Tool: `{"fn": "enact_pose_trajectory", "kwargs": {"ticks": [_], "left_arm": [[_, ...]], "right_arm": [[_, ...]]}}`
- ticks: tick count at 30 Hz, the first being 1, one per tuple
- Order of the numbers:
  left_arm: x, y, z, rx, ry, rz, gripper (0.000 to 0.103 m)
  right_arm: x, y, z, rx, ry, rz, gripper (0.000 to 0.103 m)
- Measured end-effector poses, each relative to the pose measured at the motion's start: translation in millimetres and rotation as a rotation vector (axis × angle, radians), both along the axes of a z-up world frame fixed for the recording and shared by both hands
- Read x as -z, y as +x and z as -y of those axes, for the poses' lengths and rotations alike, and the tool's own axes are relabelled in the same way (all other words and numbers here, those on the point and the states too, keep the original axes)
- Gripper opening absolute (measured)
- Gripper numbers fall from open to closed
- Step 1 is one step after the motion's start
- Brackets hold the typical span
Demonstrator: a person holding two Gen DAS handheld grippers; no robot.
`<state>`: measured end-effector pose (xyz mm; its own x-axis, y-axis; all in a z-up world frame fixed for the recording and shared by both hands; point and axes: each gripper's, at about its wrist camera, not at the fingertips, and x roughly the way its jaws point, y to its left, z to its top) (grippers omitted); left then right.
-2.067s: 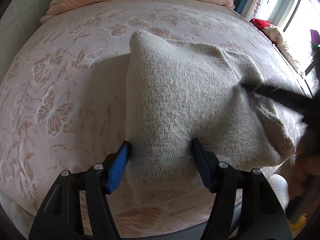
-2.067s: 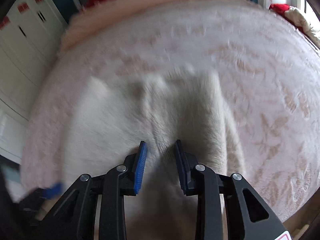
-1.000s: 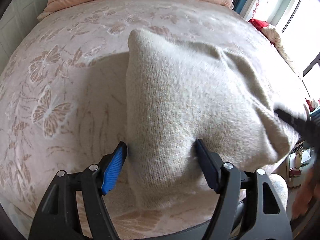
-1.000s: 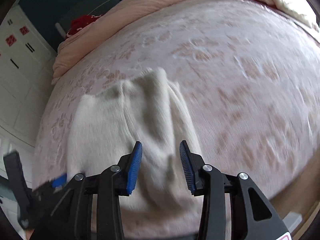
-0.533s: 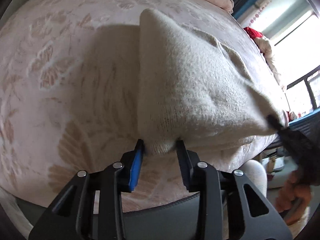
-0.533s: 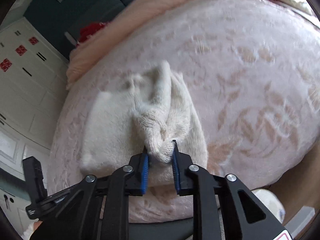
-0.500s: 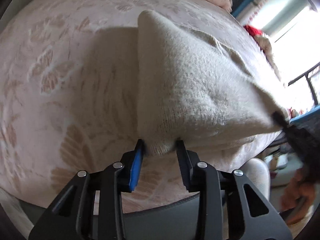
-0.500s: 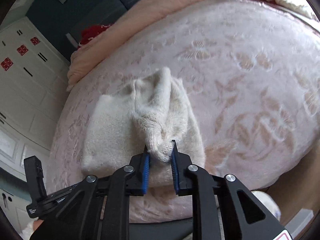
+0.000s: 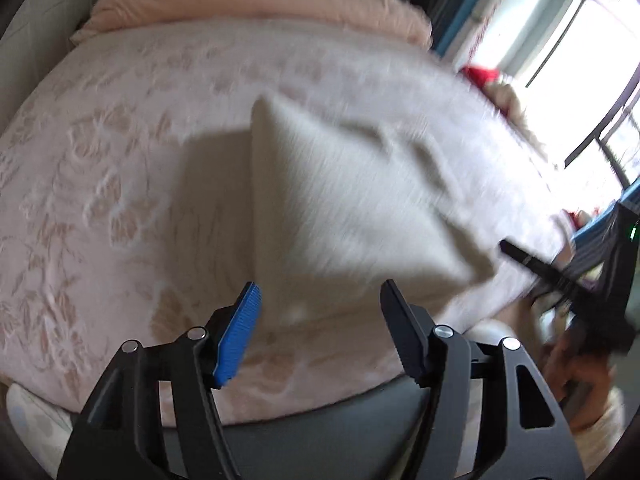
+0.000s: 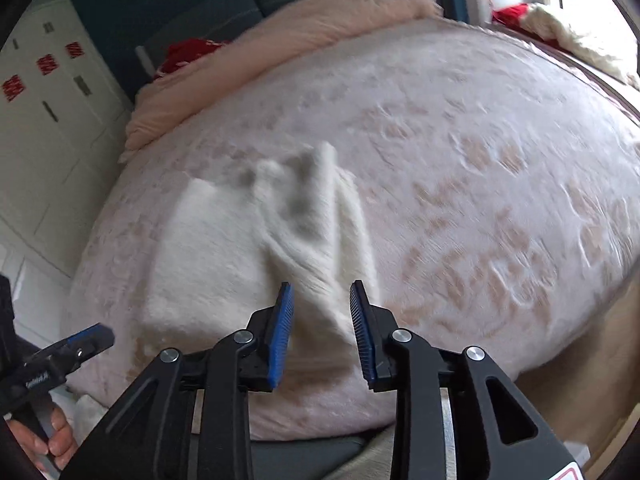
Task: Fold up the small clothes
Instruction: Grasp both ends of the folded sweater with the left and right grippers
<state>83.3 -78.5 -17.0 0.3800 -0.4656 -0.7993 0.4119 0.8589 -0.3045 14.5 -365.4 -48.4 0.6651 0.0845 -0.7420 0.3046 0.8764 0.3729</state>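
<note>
A cream knitted sweater (image 9: pixel 340 200), folded, lies on the pink bedspread (image 9: pixel 120 180). My left gripper (image 9: pixel 319 286) hovers at its near left corner with the jaws opening. The corner shows between the tips but the pads stand off it. In the right wrist view the sweater (image 10: pixel 216 264) has a raised ridge running toward my right gripper (image 10: pixel 321 286). Those jaws are opening too, and the ridge's end lies loose between the blue pads. Each gripper appears in the other's view: the right gripper (image 9: pixel 560 276) at the sweater's right corner, the left gripper (image 10: pixel 92 336) at lower left.
A rolled pink duvet (image 9: pixel 260 4) lies across the head of the bed. White cupboards (image 10: pixel 40 120) stand to the left, a bright window (image 9: pixel 580 60) to the right. A person's hand (image 9: pixel 580 380) holds the right gripper past the bed's near edge (image 9: pixel 320 400).
Half a second ago both grippers pinched the sweater's near corners. Both have since widened their jaws, let go and drawn back and upward. The sweater has settled on the bed.
</note>
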Motion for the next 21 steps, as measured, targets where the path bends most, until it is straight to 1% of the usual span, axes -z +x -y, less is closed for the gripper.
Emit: {"fn": "enact_pose_trajectory", "kwargs": {"ticks": [2, 3, 4, 6, 7, 8, 9, 10, 11, 12, 13, 14, 15, 16, 17, 18, 19, 20, 21], "left_arm": [[-6, 15, 17, 0.004, -0.036, -0.007, 0.060], [-5, 20, 22, -0.007, -0.032, -0.003, 0.060], [1, 32, 34, -0.009, -0.013, -0.007, 0.059], [20, 45, 48, -0.009, 0.044, -0.032, 0.054], [37, 53, 54, -0.014, 0.089, -0.060, 0.050], [57, 60, 60, -0.013, 0.118, -0.091, 0.050], [63, 61, 64, -0.009, 0.130, -0.085, 0.050], [60, 58, 67, -0.003, 0.154, -0.040, 0.050], [56, 54, 66, 0.003, 0.162, -0.034, 0.050], [49, 52, 65, 0.005, 0.149, -0.033, 0.051], [41, 49, 62, 0.006, 0.123, -0.029, 0.054], [35, 48, 60, 0.010, 0.103, -0.027, 0.059], [36, 49, 58, 0.002, 0.105, -0.026, 0.061], [43, 52, 55, -0.010, 0.116, -0.032, 0.064], [49, 54, 54, -0.010, 0.112, -0.045, 0.064], [54, 55, 47, -0.014, 0.091, -0.060, 0.064], [53, 52, 40, -0.031, 0.056, -0.060, 0.068], [48, 51, 29, -0.055, -0.004, -0.059, 0.084], [45, 51, 18, -0.083, -0.058, -0.066, 0.090]], "right_arm": [[-8, 13, -3, -0.024, 0.001, 0.029, 0.029], [-11, 22, -10, -0.045, -0.025, 0.023, 0.028], [-8, 29, -13, -0.062, -0.047, 0.001, 0.026], [20, 47, -17, -0.089, -0.077, -0.100, 0.016], [46, 55, -18, -0.095, -0.103, -0.186, 0.008], [71, 59, -17, -0.116, -0.114, -0.218, 0.008], [70, 56, -17, -0.114, -0.129, -0.183, 0.007], [59, 56, -18, -0.119, -0.127, -0.185, 0.007], [49, 55, -17, -0.114, -0.117, -0.184, 0.008], [34, 51, -16, -0.104, -0.101, -0.149, 0.008], [25, 48, -15, -0.102, -0.092, -0.115, 0.008], [23, 48, -13, -0.100, -0.093, -0.106, 0.012], [32, 52, -10, -0.100, -0.102, -0.140, 0.013], [48, 57, -10, -0.112, -0.102, -0.185, 0.013], [64, 61, -10, -0.130, -0.099, -0.220, 0.012], [63, 60, -9, -0.126, -0.105, -0.191, 0.013], [53, 58, -10, -0.129, -0.095, -0.169, 0.019], [44, 54, -8, -0.130, -0.074, -0.150, 0.040], [37, 49, -5, -0.115, -0.058, -0.128, 0.059]]}}
